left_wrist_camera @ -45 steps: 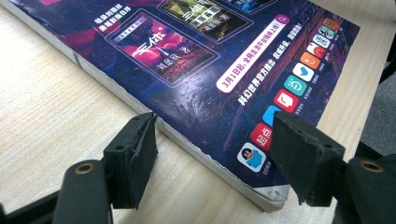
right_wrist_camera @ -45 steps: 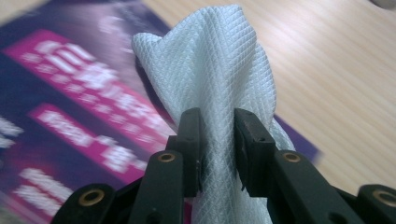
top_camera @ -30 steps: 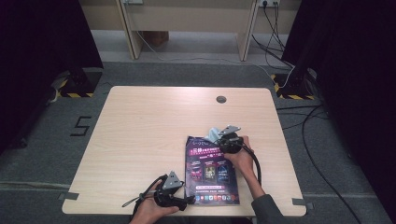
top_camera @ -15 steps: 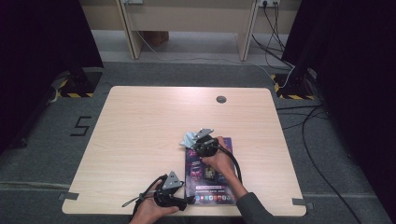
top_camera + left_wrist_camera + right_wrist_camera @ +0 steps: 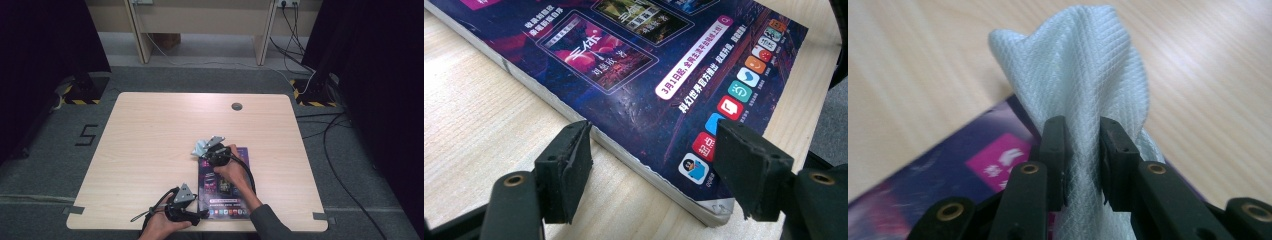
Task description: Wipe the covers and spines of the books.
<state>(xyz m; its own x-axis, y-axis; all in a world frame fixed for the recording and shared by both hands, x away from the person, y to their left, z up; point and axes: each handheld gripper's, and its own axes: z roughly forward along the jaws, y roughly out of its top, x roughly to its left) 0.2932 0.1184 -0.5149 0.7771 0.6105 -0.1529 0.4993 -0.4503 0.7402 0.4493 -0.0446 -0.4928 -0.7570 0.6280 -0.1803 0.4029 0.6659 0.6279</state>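
Since a second ago the right gripper has swept leftward across the top of the magazine. On the pale wooden table lies the glossy purple magazine, near the front edge. At its near-left corner the left gripper straddles it, jaws spread, apparently steadying it. Its partner pinches a pale blue woven cloth, seemingly to wipe the cover.
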